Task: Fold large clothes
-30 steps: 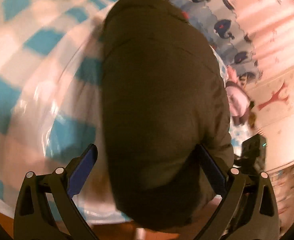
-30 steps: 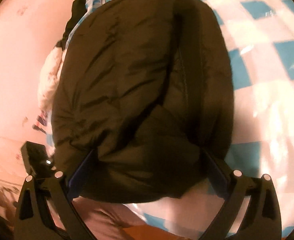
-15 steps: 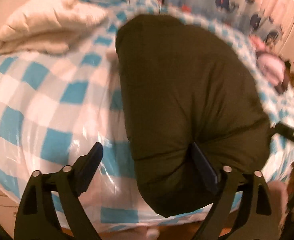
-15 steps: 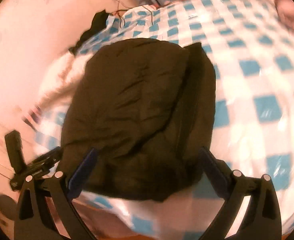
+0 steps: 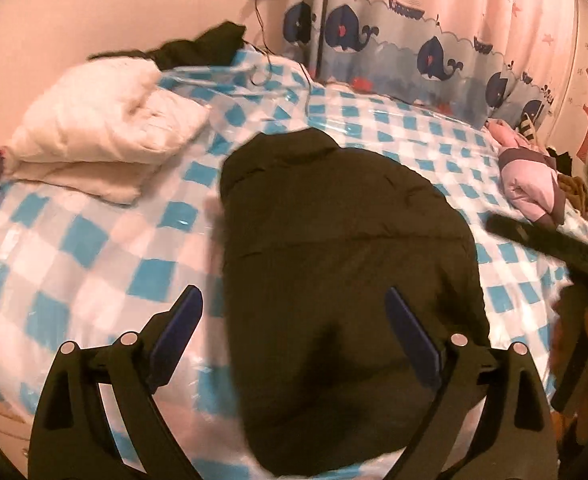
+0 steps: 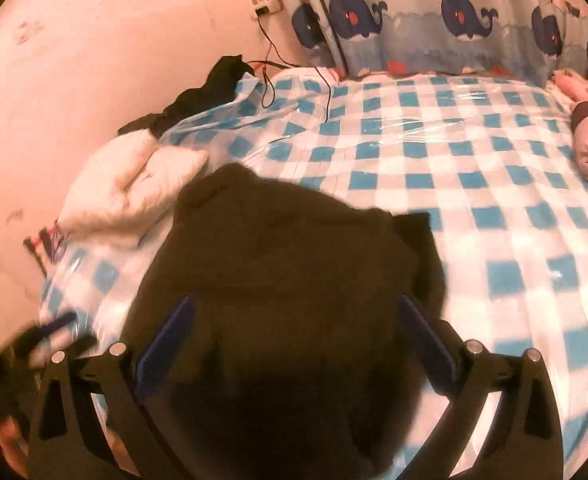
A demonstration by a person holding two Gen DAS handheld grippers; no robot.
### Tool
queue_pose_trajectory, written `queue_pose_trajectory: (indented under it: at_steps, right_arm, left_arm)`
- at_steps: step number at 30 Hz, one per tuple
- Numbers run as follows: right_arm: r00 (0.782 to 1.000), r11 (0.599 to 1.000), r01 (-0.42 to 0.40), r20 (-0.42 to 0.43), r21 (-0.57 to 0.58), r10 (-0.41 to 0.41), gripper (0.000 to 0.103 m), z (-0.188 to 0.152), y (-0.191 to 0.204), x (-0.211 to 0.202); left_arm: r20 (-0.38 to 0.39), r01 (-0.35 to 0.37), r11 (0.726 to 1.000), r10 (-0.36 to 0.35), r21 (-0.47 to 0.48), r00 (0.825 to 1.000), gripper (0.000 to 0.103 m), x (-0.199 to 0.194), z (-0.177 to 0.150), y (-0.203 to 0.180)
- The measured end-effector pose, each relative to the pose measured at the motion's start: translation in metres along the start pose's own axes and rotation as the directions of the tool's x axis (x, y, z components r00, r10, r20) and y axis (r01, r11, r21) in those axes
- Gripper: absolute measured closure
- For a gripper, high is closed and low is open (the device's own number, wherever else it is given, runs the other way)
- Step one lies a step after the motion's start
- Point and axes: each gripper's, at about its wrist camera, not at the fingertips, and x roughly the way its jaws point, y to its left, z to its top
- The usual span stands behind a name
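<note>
From the left wrist view, the dark puffy jacket [image 5: 342,280] lies in a folded bundle on the bed [image 5: 93,240], which has a shiny blue and white check cover. The left tongs [image 5: 294,336] hang above the near end of the jacket. The jaws have just been opening wider, they stand far apart now, and they hold nothing. The jacket shows between them but it looks to lie lower down, not touched. A white pillow [image 5: 93,136] sits off to the left, well apart from the jacket. A pink bundle [image 5: 530,184] lies at the far right edge of the bed.

From the right wrist view, the same jacket [image 6: 277,280] fills the near middle of the bed. The right tongs [image 6: 294,344] are wide open too, with nothing pinched. One flap of the jacket pokes out on the right side.

The fold looks nearly done, I think. To do this step well, lift both tongs straight up so no cloth snags and the bundle does not pop open. The jacket is puffy and the cover looks slippery, so it may spring up or slide. If it does, press it flat gently and tuck in the flap that sticks out
</note>
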Motion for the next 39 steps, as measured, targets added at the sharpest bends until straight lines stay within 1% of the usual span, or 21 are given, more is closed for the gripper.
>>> queue_pose_trajectory:
  at_steps: [2,4,5,7,9,11,12,13,14,15,17,18,19,20,22,25,27,29,33,37,39]
  right_arm:
    - [0.999,0.999,0.013,-0.051,0.037,-0.012,0.006,0.013,-0.009,0.035]
    - [0.988,0.997,0.051,-0.148,0.062,-0.041,0.006,0.014,-0.019,0.080]
    - [0.979,0.996,0.049,-0.201,0.075,-0.034,0.006,0.006,-0.025,0.100]
    - [0.967,0.994,0.025,-0.253,0.104,0.002,0.006,-0.002,-0.039,0.117]
    - [0.967,0.995,0.038,-0.254,0.096,-0.012,0.006,-0.001,-0.041,0.106]
    - [0.978,0.997,0.032,-0.209,0.070,-0.017,0.006,-0.006,-0.033,0.082]
    - [0.985,0.999,0.016,-0.175,0.050,-0.007,0.006,-0.012,-0.028,0.061]
    - [0.990,1.000,0.010,-0.139,0.030,-0.005,0.006,-0.023,-0.022,0.038]
    - [0.993,1.000,0.007,-0.121,0.020,-0.005,0.006,-0.031,-0.017,0.025]
    - [0.994,1.000,0.006,-0.111,-0.002,-0.006,0.006,-0.048,-0.011,0.007]
    - [0.994,0.998,0.030,-0.108,-0.047,-0.035,0.006,-0.083,-0.002,-0.009]
    - [0.990,0.997,0.046,-0.128,-0.060,-0.053,0.006,-0.096,0.000,-0.006]
    - [0.981,0.996,0.047,-0.183,-0.073,-0.060,0.006,-0.108,0.002,0.005]
    - [0.964,0.998,0.018,-0.265,-0.057,-0.032,0.006,-0.122,-0.002,0.020]
    - [0.963,1.000,0.022,-0.268,-0.010,-0.024,0.006,-0.126,-0.007,0.018]
    - [0.983,0.999,0.024,-0.182,-0.021,-0.028,0.006,-0.124,0.003,-0.013]
    - [0.991,0.999,0.033,-0.125,-0.040,-0.038,0.006,-0.128,0.012,-0.040]
    - [0.995,0.998,0.042,-0.093,-0.048,-0.046,0.006,-0.133,0.018,-0.059]
    - [0.995,0.995,0.058,-0.073,-0.078,-0.064,0.006,-0.145,0.031,-0.080]
    - [0.996,0.996,0.050,-0.071,-0.076,-0.056,0.006,-0.148,0.034,-0.094]
    - [0.997,0.997,0.032,-0.072,-0.069,-0.037,0.006,-0.150,0.034,-0.098]
  left_arm:
    - [-0.047,-0.010,1.000,0.011,0.013,0.999,0.014,0.020,0.000,-0.006]
    - [-0.104,-0.019,1.000,0.021,0.019,0.994,0.014,0.048,-0.006,-0.009]
    - [-0.117,-0.015,1.000,0.017,0.012,0.993,0.013,0.056,-0.009,-0.007]
    - [-0.142,-0.008,1.000,0.005,-0.027,0.990,0.007,0.072,-0.014,0.001]
    - [-0.170,0.005,0.998,-0.014,-0.056,0.985,0.007,0.079,-0.015,0.008]
    - [-0.166,-0.004,0.999,-0.004,-0.046,0.986,0.007,0.076,-0.017,0.008]
    - [-0.161,-0.010,0.999,0.003,-0.039,0.987,0.007,0.073,-0.018,0.007]
    - [-0.151,-0.019,0.999,0.014,-0.030,0.988,0.007,0.066,-0.020,0.006]
    - [-0.144,-0.023,0.999,0.018,-0.029,0.989,0.007,0.061,-0.021,0.007]
    - [-0.137,-0.027,0.999,0.023,-0.031,0.990,0.007,0.056,-0.022,0.007]
    - [-0.119,-0.037,0.999,0.033,-0.034,0.992,0.007,0.044,-0.028,0.005]
    - [-0.111,-0.047,0.998,0.043,-0.036,0.993,0.007,0.038,-0.031,0.005]
    - [-0.110,-0.053,0.998,0.048,-0.038,0.993,0.007,0.033,-0.034,0.004]
    - [-0.112,-0.054,0.998,0.049,-0.039,0.992,0.007,0.029,-0.036,0.003]
    - [-0.109,-0.066,0.997,0.063,-0.029,0.992,0.007,0.017,-0.041,0.000]
    - [-0.073,-0.087,0.996,0.088,0.020,0.993,0.007,-0.011,-0.050,-0.010]
    - [-0.058,-0.096,0.994,0.098,0.045,0.993,0.007,-0.023,-0.056,-0.015]
    - [-0.042,-0.104,0.992,0.107,0.066,0.993,0.007,-0.037,-0.062,-0.020]
    - [-0.031,-0.090,0.994,0.092,0.068,0.995,0.007,-0.058,-0.071,-0.027]
    - [-0.022,-0.090,0.993,0.092,0.078,0.996,0.007,-0.071,-0.077,-0.030]
    - [-0.014,-0.098,0.992,0.099,0.080,0.995,0.007,-0.077,-0.079,-0.031]
